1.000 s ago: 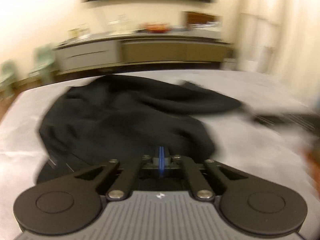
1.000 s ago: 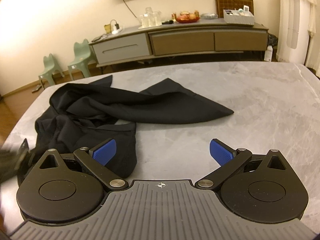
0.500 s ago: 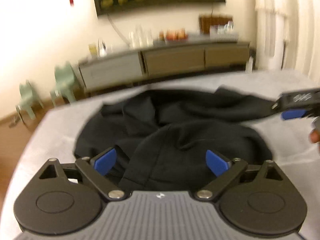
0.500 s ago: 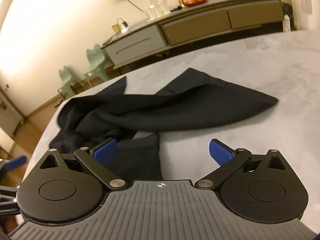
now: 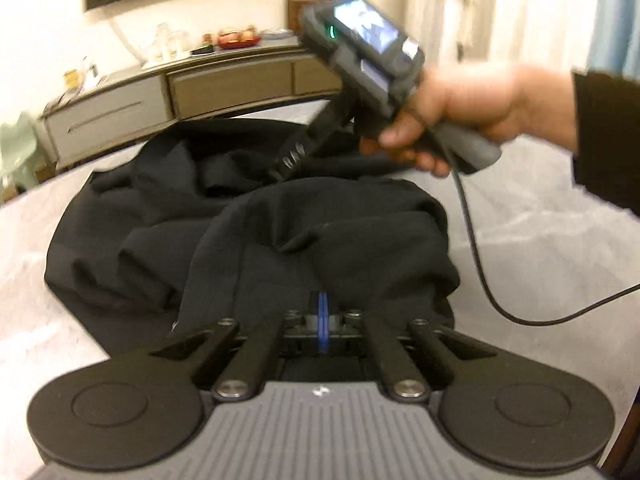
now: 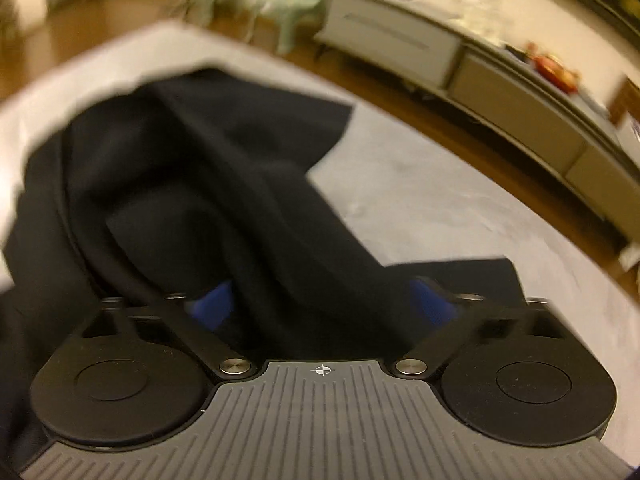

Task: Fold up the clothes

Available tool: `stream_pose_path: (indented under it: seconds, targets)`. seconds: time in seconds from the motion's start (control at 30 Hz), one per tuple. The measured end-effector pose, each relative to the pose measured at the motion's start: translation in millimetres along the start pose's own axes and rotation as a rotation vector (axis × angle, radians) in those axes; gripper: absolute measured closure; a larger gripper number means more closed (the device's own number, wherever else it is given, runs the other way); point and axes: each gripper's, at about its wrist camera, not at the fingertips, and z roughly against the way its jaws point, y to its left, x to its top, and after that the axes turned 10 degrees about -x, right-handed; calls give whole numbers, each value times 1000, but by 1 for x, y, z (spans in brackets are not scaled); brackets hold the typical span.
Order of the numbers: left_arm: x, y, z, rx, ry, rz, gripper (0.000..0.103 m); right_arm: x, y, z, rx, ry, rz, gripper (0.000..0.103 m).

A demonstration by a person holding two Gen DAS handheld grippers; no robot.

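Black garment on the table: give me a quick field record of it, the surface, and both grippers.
garment: crumpled black fabric garment, bunched in folds, not yet folded
surface: pale grey table
left gripper: left gripper shut, blue pads together at the garment's near edge; whether fabric is pinched is unclear
right gripper: right gripper closing, a ridge of fabric between its blue pads, not yet pinched
right hand: hand holds its handle above the garment

The left gripper (image 5: 323,312) points steeply down, its blue pads pressed flat together. The right gripper (image 6: 324,300), held in a bare hand (image 5: 472,108) with a dark sleeve (image 5: 608,136) at far right, tilts downward, its jaws closing, seemingly not yet pinched.
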Motion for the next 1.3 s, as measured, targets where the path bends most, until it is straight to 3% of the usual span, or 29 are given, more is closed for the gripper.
stream_pose_path:
  seconds: [0.03, 0.07, 0.1, 0.17, 0.27, 0.33, 0.4, 0.47, 0.5, 0.53, 0.57, 0.6, 0.63, 0.67, 0.73, 0.77, 0.8, 0.83, 0.87, 0.97, 1.03, 1.13, 1.3]
  targets:
    - [1, 4, 1, 24, 4, 11, 103, 4, -2, -6, 25, 22, -17, 80]
    - [2, 7, 4, 44, -3, 5, 103, 7, -8, -7, 52, 35, -56, 101]
    - [5, 9, 12, 65, -25, -17, 103, 7, -18, 3, 30, 14, -73, 102]
    - [9, 21, 26, 119, -66, -13, 103, 7, -37, 23, -18, -32, -105, 103]
    - [12, 38, 44, 186, -122, 50, 103, -12, -105, 86, -155, -133, -274, 103]
    - [14, 39, 47, 179, -152, 63, 103, -39, -152, 130, -313, -181, -393, 103]
    - [17, 36, 47, 156, -170, 63, 102, -81, -191, 163, -514, -164, -519, 102]
    - [21, 14, 30, 67, -144, 12, 88, -119, -195, 163, -568, -85, -566, 99]
    - [22, 2, 21, 39, -133, -12, 77, -138, -197, 163, -593, -45, -588, 85]
    - [20, -12, 11, 36, -123, -35, 58, -157, -198, 162, -618, -4, -611, 69]
    - [19, -25, 1, 33, -113, -58, 50, -176, -199, 162, -643, 36, -633, 62]
    - [18, -36, -7, 38, -111, -74, 41, -193, -189, 168, -601, 10, -669, 48]
    - [17, -43, -12, 48, -120, -70, 39, -209, -175, 175, -558, -37, -717, 36]
    - [19, -47, -16, 42, -126, -47, 38, -224, -161, 181, -504, -69, -760, 32]
    - [28, -42, -22, 9, -137, 29, 35, -227, -143, 186, -332, -7, -790, 34]
    - [33, -38, -25, 1, -147, 70, 35, -222, -130, 192, -217, -86, -779, 32]
    - [40, -34, -26, 7, -160, 111, 32, -215, -118, 196, -99, -153, -752, 14]
    - [46, -31, -28, 11, -172, 149, 32, -209, -107, 189, -52, -135, -705, 4]
    - [51, -27, -27, 11, -183, 184, 31, -202, -97, 181, -8, -113, -656, 4]
    - [65, -25, -21, -6, -201, 250, 27, -187, -69, 155, 84, -29, -522, 17]
    - [73, -26, -20, -14, -207, 271, 24, -186, -54, 140, 138, 30, -484, 59]
    - [86, -28, -25, -18, -210, 287, 20, -182, -41, 146, 160, 13, -430, 78]
    - [110, -31, -42, -51, -172, 313, 18, -174, -29, 183, 173, -109, -346, 87]
